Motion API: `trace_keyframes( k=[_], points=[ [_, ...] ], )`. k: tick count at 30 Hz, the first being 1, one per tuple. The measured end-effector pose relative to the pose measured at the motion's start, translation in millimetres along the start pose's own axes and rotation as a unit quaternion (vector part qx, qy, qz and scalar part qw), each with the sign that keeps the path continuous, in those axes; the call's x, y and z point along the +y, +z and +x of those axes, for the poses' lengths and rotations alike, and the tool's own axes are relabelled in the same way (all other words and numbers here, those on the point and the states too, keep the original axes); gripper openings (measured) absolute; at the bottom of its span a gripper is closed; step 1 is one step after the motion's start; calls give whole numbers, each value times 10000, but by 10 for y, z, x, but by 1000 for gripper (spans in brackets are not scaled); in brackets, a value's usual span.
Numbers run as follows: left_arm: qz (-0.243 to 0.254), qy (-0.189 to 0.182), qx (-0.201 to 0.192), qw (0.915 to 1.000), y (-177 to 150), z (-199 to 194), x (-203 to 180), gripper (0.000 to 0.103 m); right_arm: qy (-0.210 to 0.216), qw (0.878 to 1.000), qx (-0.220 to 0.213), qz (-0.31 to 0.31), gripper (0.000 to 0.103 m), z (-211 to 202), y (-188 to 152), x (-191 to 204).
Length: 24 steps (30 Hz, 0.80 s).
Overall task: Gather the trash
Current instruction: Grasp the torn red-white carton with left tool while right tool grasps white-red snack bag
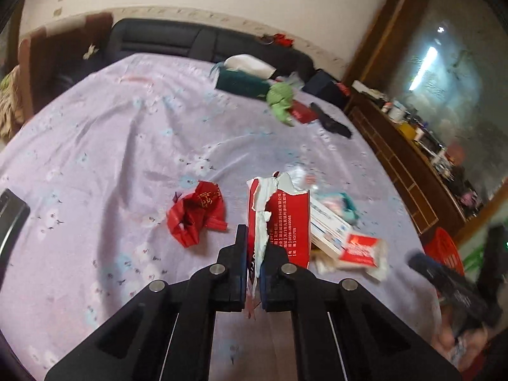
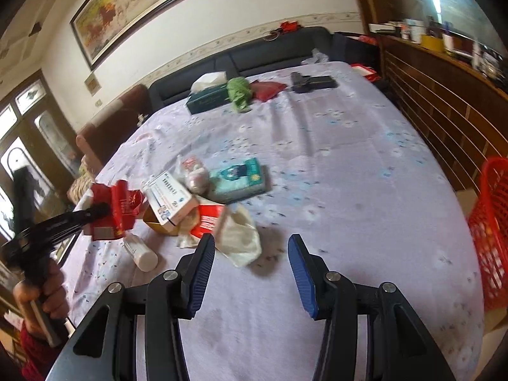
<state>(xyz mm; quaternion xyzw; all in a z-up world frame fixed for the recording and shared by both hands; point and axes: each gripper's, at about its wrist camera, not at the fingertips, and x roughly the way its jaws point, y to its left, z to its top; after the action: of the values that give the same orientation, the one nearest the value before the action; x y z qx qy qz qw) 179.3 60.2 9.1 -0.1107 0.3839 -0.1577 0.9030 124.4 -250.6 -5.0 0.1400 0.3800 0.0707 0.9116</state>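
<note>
A: Left gripper (image 1: pixel 253 247)?
B: Angled down over the lilac floral bedsheet (image 1: pixel 127 146), clamped on the torn red cardboard box (image 1: pixel 285 219).
A: Right gripper (image 2: pixel 250 254)?
B: Tilted down, jaws apart, empty, near the crumpled white wrapper (image 2: pixel 238 238).

Red basket (image 2: pixel 493 231) cut off by right frame edge; print on torn red box (image 1: pixel 285 222) too blurry to read; shelf clutter (image 1: pixel 422 136) indistinct.
</note>
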Motion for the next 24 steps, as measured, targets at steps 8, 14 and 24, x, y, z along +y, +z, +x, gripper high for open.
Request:
trace_keyframes(
  k=[8,14,24],
  points=[
    [29,12,-129,9999,-136,-246,138,5,-126,9994,245,-201,49,583,294,140],
    [-97,48,-146,9998,-166,-276,287,5,577,9944,780,-428,45,516,-4,344],
    [-45,-51,-181,9998,-200,-273,240,5,468,9925,620,-948,60,336,-138,559]
  ],
)
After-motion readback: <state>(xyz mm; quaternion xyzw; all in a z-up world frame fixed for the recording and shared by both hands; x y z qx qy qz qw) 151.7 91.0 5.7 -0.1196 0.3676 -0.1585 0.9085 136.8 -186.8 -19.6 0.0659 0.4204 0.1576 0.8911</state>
